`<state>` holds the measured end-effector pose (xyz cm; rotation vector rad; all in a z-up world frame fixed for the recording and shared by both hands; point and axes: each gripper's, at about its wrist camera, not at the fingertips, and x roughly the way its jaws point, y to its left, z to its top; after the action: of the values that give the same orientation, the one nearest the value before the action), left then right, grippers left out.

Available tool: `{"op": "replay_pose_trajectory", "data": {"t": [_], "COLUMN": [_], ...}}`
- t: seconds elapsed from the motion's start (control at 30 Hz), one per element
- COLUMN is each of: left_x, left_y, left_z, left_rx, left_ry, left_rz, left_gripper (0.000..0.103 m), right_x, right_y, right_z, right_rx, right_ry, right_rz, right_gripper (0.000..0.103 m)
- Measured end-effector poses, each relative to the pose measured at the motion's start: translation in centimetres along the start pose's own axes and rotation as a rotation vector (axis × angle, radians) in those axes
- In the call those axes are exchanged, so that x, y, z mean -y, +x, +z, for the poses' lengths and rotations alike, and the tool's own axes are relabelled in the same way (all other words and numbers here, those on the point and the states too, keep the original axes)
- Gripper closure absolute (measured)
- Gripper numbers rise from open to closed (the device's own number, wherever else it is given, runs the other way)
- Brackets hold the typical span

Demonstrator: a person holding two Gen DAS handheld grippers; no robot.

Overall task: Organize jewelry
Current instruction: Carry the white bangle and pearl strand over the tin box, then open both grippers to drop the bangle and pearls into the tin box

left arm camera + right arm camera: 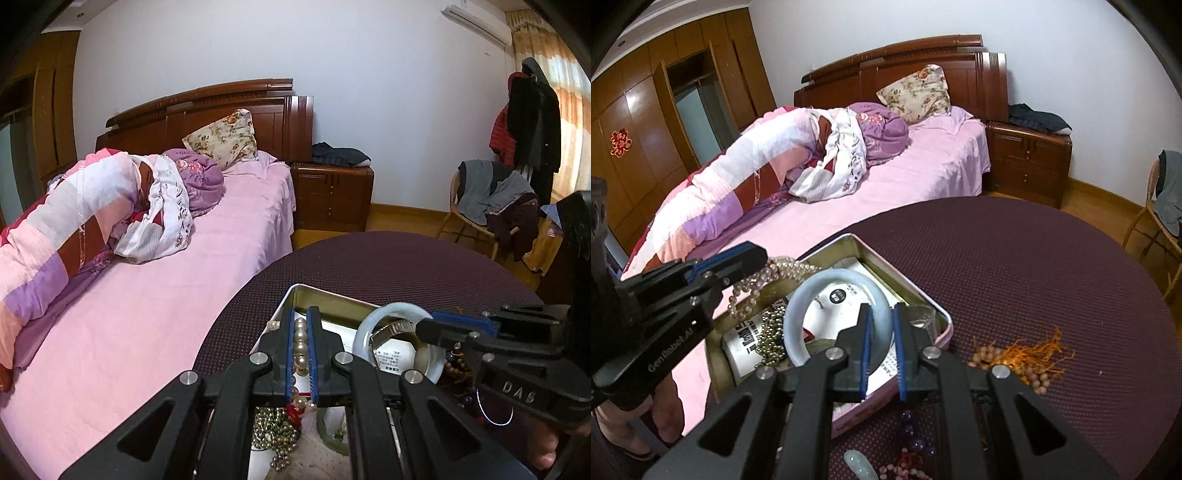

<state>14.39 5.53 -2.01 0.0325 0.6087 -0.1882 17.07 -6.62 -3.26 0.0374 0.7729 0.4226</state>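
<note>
The left gripper (300, 332) is clamped on a string of pearls (775, 271) and holds it over the open tin box (925, 301) on the bench (1034, 258). The right gripper (882, 332) is clamped on the rim of a pale jade bangle (812, 291), also over the box. Inside the box lie a gold bead chain (772, 332) and some paper. I think the job is about half done, because more jewelry sits out on the bench: tan beads with an orange tassel (1027, 354), some purple beads (912, 432), and a small pale stone (855, 461).
</note>
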Motion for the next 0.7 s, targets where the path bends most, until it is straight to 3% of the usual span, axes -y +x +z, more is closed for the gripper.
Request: {"op": "replay_pose_trajectory", "data": {"t": [0.7], "left_x": [-0.9], "left_y": [2.4], "left_z": [-0.5], "left_rx": [-0.077], "left_ry": [-0.004], "left_rz": [-0.011], "left_gripper": [0.098], "right_x": [-0.3], "right_y": [2.7], "right_z": [-0.1], "right_rx": [-0.066], "right_ry": [-0.007], "right_rz": [-0.019], "right_gripper": [0.089]}}
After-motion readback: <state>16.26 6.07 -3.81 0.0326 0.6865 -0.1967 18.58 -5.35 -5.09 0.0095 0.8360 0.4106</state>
